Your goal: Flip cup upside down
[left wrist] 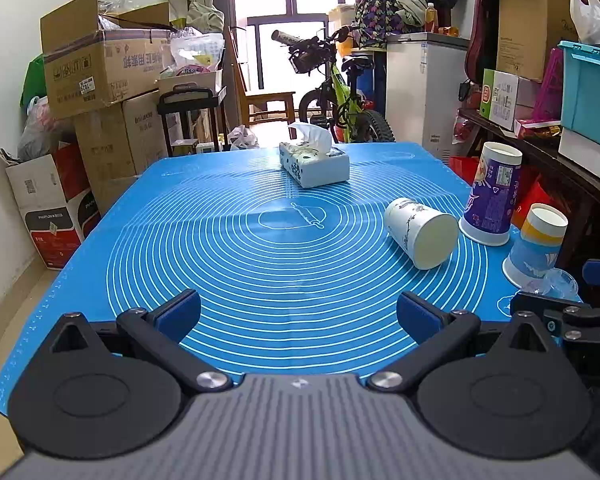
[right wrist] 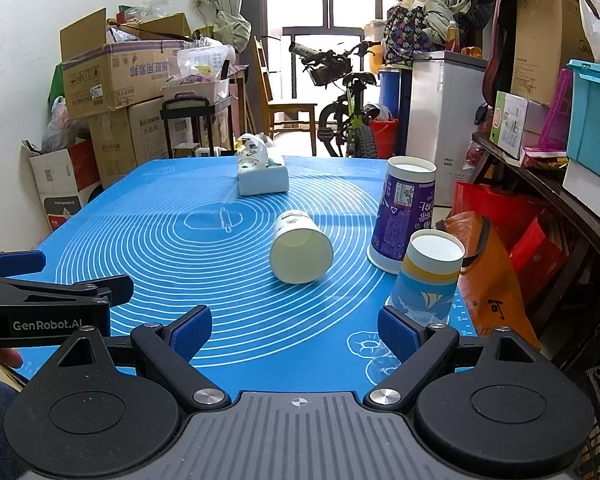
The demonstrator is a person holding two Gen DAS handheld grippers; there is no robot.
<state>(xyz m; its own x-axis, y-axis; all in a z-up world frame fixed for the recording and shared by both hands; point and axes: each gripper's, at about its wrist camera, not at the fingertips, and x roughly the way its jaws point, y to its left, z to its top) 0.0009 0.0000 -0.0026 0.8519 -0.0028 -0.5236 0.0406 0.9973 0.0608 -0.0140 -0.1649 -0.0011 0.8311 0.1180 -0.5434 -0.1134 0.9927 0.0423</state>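
Note:
A white paper cup (left wrist: pixel 420 232) lies on its side on the blue mat (left wrist: pixel 260 248), right of centre, its open mouth toward me; it also shows in the right wrist view (right wrist: pixel 300 246). A tall purple cup (left wrist: pixel 492 196) (right wrist: pixel 406 212) and a shorter blue-and-yellow cup (left wrist: pixel 538 244) (right wrist: pixel 430 274) stand upside down at the mat's right edge. My left gripper (left wrist: pixel 298 314) is open and empty, low over the near mat. My right gripper (right wrist: pixel 294 332) is open and empty, just short of the blue-and-yellow cup.
A tissue box (left wrist: pixel 314 162) (right wrist: pixel 262 174) sits at the far middle of the mat. The right gripper's body (left wrist: pixel 572 320) shows at the left view's right edge, the left gripper's (right wrist: pixel 40 300) at the right view's left. Boxes, a bicycle and shelves surround the table.

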